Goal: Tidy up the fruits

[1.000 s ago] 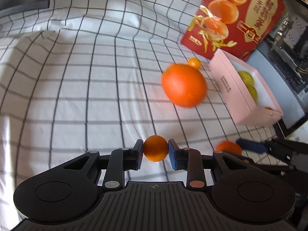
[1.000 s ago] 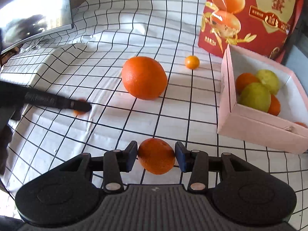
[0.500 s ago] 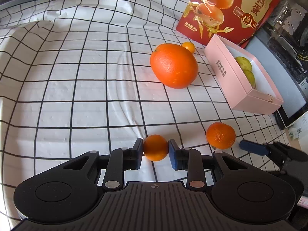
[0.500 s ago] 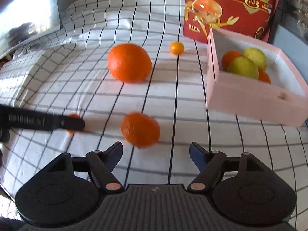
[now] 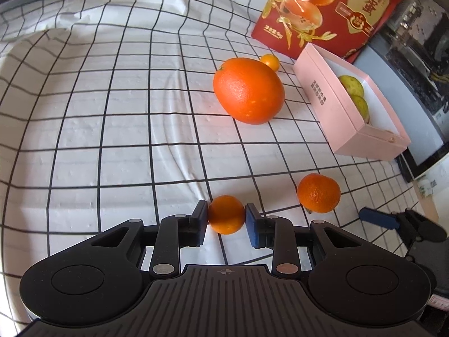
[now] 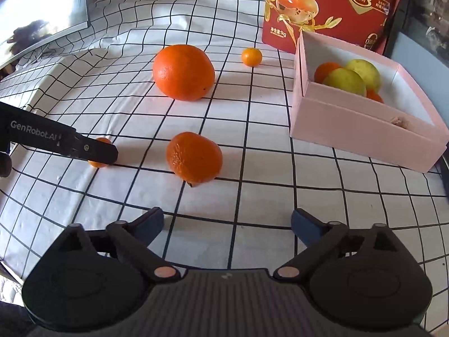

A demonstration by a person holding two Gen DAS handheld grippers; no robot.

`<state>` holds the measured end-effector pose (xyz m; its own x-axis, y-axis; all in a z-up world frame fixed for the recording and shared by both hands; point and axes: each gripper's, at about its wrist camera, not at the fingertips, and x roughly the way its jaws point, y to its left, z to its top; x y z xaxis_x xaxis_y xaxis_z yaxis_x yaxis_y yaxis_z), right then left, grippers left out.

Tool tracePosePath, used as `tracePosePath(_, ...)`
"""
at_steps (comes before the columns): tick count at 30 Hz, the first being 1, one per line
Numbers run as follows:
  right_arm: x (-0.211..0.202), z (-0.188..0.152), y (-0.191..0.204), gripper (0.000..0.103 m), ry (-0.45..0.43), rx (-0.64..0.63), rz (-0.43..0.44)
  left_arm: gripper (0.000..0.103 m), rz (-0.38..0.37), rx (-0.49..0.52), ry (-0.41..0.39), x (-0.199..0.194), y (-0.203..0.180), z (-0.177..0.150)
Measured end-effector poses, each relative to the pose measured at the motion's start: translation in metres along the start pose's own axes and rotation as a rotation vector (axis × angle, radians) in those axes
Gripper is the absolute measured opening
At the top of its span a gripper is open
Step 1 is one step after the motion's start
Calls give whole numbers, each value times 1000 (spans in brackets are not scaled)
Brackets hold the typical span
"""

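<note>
**Left wrist: kumquat pinched, tangerine loose on the cloth**

Left wrist view showed the left gripper (image 5: 226, 219) closed on a small kumquat (image 5: 226, 215), both pads pressed against its sides just above the checked cloth (image 5: 112, 129). Whether the fruit was lifted clear or touching the cloth could not be told. In the right wrist view the same kumquat (image 6: 98, 153) sat half hidden behind the left gripper's finger.

Just beside it, to the right, lay a tangerine (image 6: 194, 157), resting free on the cloth. The right gripper (image 6: 227, 221) hung behind it with jaws spread wide and nothing between them, apart from the fruit.

Farther off sat a large orange (image 5: 248, 91), with a second small kumquat (image 6: 251, 56) near it. The pink box (image 6: 364, 129) stood to the right, open, already holding green-yellow fruits (image 6: 348, 80) and some orange ones. A red bag (image 5: 331, 8) leaned behind the box.

By the look of it, the step in hand was gathering loose fruit for the box, with four pieces outside it. The left gripper's next move would likely call for a lift and a carry across, over the near wall of the box, keeping a light squeeze since so small and round a fruit could slip. The right gripper would need to advance and centre on the tangerine before closing; the fruit could roll if nudged off-centre.
</note>
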<state>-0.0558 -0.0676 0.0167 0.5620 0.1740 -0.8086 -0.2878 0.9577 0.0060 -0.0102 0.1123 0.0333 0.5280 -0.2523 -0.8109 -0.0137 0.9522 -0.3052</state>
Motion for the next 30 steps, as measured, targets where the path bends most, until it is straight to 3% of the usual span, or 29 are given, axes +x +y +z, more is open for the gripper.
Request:
tracePosePath(15, 0, 1, 0, 103, 25, 5, -1, 33, -3, -11, 2, -4, -4, -5)
tracePosePath(21, 7, 18, 15, 81, -15, -33, 17, 33, -7, 0, -2, -6, -4, -6)
tracePosePath(25, 10, 29, 25, 58, -44, -78, -5, 33, -2, 20, -2, -6, -5, -6)
tracePosePath(28, 11, 35, 24, 52, -51, -88, -8, 34, 12, 45, -2, -6, -8, -6)
tracePosePath(30, 7, 37, 22, 43, -55, -80, 14, 33, 19, 59, -2, -6, -10, -7)
